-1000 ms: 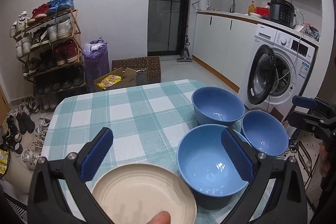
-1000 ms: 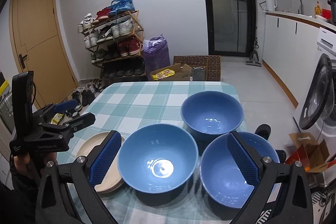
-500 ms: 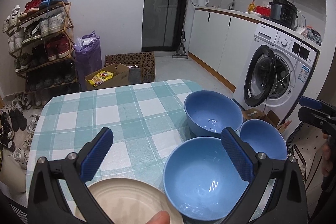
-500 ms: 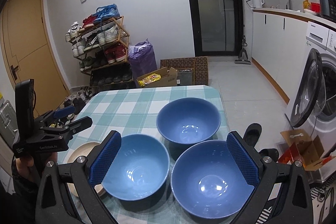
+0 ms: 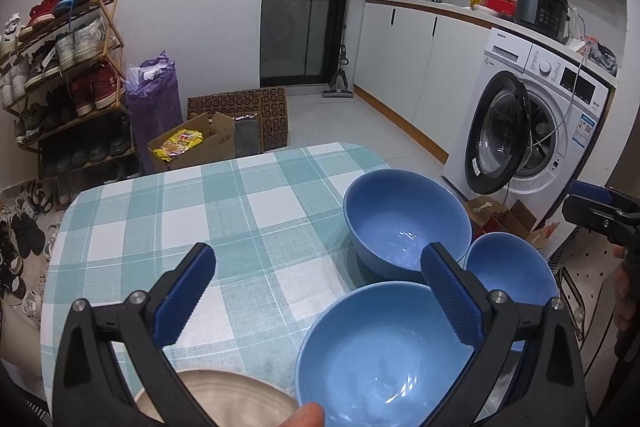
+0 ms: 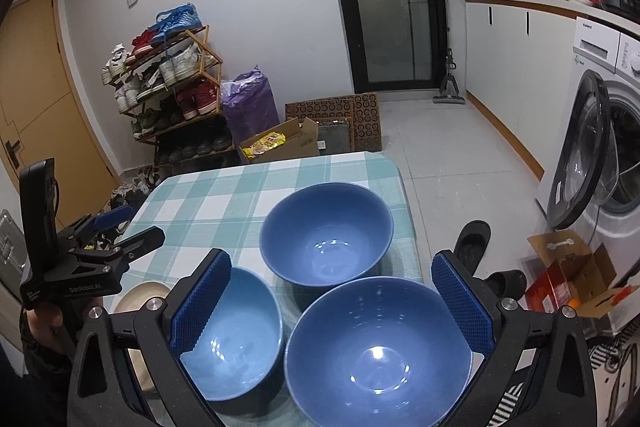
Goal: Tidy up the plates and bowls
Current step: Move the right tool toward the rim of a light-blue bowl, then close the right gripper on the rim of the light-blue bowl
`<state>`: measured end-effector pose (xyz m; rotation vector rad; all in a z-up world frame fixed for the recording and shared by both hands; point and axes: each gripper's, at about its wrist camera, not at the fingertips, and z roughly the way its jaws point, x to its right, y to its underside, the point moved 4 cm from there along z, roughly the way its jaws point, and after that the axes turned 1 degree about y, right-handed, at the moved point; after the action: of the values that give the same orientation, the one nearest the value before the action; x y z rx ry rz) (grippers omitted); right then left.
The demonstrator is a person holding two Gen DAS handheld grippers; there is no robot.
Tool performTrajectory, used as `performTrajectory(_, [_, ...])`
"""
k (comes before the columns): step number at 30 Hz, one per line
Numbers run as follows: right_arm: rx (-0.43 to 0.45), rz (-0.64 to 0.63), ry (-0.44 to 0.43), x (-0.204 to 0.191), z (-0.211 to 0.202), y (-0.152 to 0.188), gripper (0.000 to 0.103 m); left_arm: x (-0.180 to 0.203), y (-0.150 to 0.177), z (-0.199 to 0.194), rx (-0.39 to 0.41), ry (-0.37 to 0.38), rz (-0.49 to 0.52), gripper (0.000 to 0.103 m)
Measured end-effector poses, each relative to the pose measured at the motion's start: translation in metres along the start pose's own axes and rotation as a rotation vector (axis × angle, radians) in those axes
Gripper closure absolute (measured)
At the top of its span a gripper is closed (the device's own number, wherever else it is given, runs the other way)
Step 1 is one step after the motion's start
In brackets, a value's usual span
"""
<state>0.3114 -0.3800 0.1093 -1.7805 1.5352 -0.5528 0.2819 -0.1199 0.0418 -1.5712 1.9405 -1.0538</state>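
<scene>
Three blue bowls stand on the green checked table (image 5: pixel 224 211). In the left wrist view: a far bowl (image 5: pixel 404 223), a near bowl (image 5: pixel 368 355) and a right bowl (image 5: pixel 516 267). A beige plate (image 5: pixel 216 403) lies at the near left edge. My left gripper (image 5: pixel 316 295) is open and empty above the table. In the right wrist view, my right gripper (image 6: pixel 332 311) is open and empty above the nearest bowl (image 6: pixel 376 351), with the left bowl (image 6: pixel 236 335), the far bowl (image 6: pixel 326 231) and the plate (image 6: pixel 138 297) around it.
A shoe rack (image 5: pixel 60 83), a purple bag (image 5: pixel 154 99) and cardboard boxes (image 5: pixel 200 145) stand on the floor beyond the table. A washing machine (image 5: pixel 532 131) with its door open stands to the right. A box (image 6: pixel 568 275) and slippers (image 6: pixel 474 241) lie by the table's right edge.
Both grippers have drawn back and shifted right. In the left wrist view the plate has slid lower out of frame. In the right wrist view the right bowl now sits between the open fingers.
</scene>
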Motion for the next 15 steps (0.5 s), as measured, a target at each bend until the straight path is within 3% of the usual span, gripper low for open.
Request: performTrajectory(15, [-0.062,0.071,0.023,0.037,0.043,-0.014,0.001,0.01,-0.012,0.05,-0.075,0.016,0.007,0.0])
